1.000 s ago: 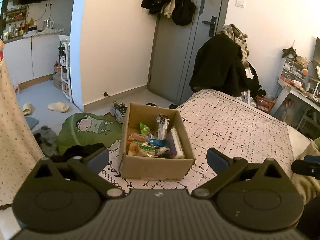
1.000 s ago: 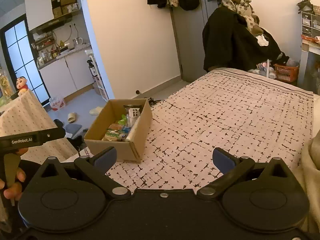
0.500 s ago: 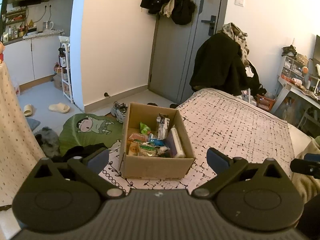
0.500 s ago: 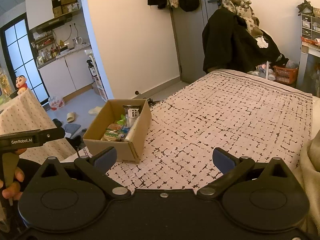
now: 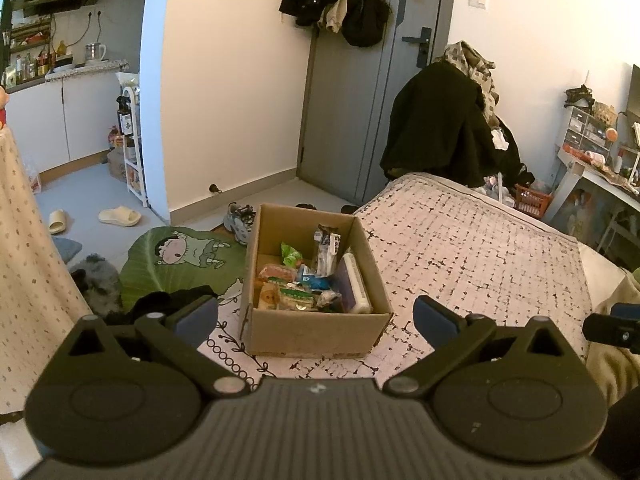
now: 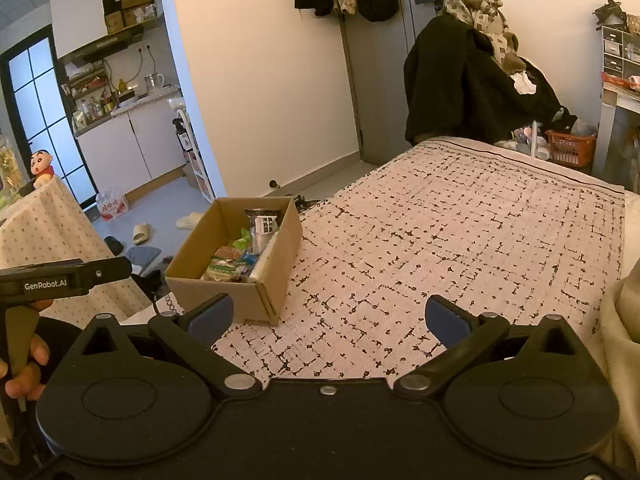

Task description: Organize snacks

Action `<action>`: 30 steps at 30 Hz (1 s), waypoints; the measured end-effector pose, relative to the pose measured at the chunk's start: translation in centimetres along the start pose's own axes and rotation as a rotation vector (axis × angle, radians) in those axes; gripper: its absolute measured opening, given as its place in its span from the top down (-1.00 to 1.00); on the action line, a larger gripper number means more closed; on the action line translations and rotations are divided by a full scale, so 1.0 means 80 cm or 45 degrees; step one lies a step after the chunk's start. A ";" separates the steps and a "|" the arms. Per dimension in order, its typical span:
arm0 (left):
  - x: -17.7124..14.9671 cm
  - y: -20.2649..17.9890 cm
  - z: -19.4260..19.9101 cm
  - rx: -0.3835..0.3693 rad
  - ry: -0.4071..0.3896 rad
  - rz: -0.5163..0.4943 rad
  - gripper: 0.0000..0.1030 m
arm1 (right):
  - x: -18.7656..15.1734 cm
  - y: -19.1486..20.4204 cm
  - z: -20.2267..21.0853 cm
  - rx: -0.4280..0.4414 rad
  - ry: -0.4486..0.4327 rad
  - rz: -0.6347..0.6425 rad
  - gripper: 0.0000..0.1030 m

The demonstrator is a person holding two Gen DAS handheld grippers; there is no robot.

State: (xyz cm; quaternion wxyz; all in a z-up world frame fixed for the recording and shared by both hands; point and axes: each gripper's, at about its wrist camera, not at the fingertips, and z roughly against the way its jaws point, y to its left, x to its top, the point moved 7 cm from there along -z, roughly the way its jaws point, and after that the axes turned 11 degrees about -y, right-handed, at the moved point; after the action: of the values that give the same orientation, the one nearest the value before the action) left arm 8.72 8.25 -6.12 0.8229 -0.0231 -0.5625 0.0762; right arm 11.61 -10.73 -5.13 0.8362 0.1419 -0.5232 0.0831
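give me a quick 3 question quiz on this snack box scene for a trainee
1. True or false: the left gripper is shut on a snack.
2. Where does the cardboard box stand? A) on the floor B) on the patterned bedspread near its edge C) on the kitchen counter
3. Fill in: the tall dark packet stands upright ____ the box.

Key
1. False: both it and the right gripper are open and empty.
2. B
3. inside, with the other snacks.
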 end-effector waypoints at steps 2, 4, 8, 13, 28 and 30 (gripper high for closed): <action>0.000 0.001 -0.001 -0.003 0.004 -0.004 -0.99 | 0.000 0.000 0.000 0.000 -0.001 0.000 -1.00; -0.001 0.001 -0.001 -0.001 0.005 -0.003 -0.99 | 0.000 0.001 0.000 -0.001 -0.001 -0.001 -1.00; -0.002 0.003 -0.001 -0.001 0.004 -0.002 -0.99 | 0.000 0.000 -0.001 -0.001 0.002 0.001 -1.00; -0.002 0.002 -0.001 -0.001 0.006 -0.001 -0.99 | 0.000 -0.001 -0.001 -0.001 0.004 0.002 -1.00; 0.000 0.002 0.004 0.016 -0.030 -0.025 -0.99 | -0.003 -0.004 -0.001 -0.002 0.009 0.003 -1.00; 0.000 -0.002 0.003 0.018 -0.028 -0.042 -0.99 | -0.004 -0.004 -0.001 0.000 0.011 0.005 -1.00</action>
State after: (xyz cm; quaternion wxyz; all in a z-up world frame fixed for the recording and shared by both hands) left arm 8.48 8.08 -6.04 0.8180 -0.0072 -0.5713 0.0667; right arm 11.64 -11.04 -5.49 0.8383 0.1406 -0.5198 0.0856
